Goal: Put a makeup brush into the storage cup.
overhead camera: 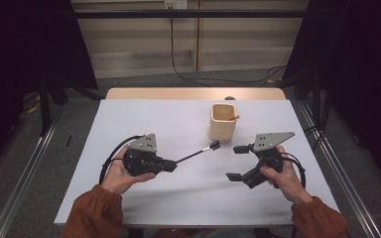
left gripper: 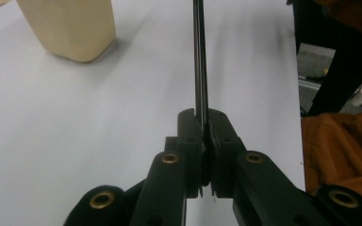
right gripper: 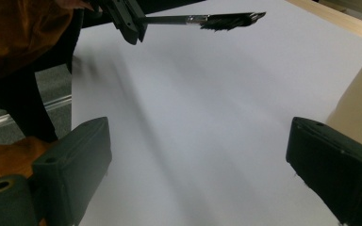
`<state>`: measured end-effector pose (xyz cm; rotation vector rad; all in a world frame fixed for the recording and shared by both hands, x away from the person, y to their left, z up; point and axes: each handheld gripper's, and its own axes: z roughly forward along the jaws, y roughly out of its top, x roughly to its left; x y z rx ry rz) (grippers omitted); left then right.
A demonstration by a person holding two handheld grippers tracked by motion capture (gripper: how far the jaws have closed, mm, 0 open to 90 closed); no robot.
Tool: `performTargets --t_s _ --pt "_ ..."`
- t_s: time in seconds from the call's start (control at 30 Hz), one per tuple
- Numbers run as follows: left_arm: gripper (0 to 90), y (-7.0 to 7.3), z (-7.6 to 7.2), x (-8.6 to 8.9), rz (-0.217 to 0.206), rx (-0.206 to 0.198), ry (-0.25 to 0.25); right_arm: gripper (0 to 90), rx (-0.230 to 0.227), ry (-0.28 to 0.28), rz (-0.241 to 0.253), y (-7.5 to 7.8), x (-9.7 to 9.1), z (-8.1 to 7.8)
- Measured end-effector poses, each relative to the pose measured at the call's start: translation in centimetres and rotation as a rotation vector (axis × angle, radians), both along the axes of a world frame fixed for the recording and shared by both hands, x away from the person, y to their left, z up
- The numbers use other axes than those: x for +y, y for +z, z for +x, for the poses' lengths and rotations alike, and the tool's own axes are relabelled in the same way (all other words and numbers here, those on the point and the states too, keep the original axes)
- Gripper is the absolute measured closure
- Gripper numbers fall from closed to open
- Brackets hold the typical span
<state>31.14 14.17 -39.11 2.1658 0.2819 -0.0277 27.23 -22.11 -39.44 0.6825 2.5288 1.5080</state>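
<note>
From the high view, the left tongs (overhead camera: 171, 165) pinch a thin black brush with a dark bristle head (overhead camera: 198, 152) above the white table (overhead camera: 178, 121), pointing toward the tan squarish wooden cup (overhead camera: 222, 122), whose contents are hard to make out, while the right tongs (overhead camera: 237, 162) stand spread and empty. In the left gripper view the brush's handle (left gripper: 200, 56) runs off the top edge, hiding the bristles. In the right gripper view the cup (right gripper: 358, 101) is cut off at the right edge, with bare table between the spread jaws.

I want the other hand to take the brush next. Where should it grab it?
Probably the bare black handle of the brush, between the left gripper and the metal band below the bristles. The right gripper is open and could come from the side, jaws across the thin stick.
</note>
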Motion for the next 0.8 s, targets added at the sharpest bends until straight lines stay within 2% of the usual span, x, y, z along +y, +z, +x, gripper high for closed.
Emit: performTargets --t_s 0.33,0.47,0.73,0.8 --pt "85.8 0.0 -0.1 -0.3 -0.107 -0.031 0.040 12.3 0.007 -0.003 0.073 0.2 0.1 0.1" --pt "85.9 -0.2 -0.2 -0.5 -0.121 -0.043 0.036 12.1 0.008 0.015 0.085 0.3 0.3 0.1" --pt "85.8 -0.4 -0.4 -1.0 -0.134 -0.061 0.049 14.0 0.001 0.012 0.096 0.4 0.7 0.2" --pt "85.7 -0.4 -0.4 -1.0 -0.144 -0.060 0.051 14.4 -0.013 0.002 0.067 0.5 0.9 0.1"
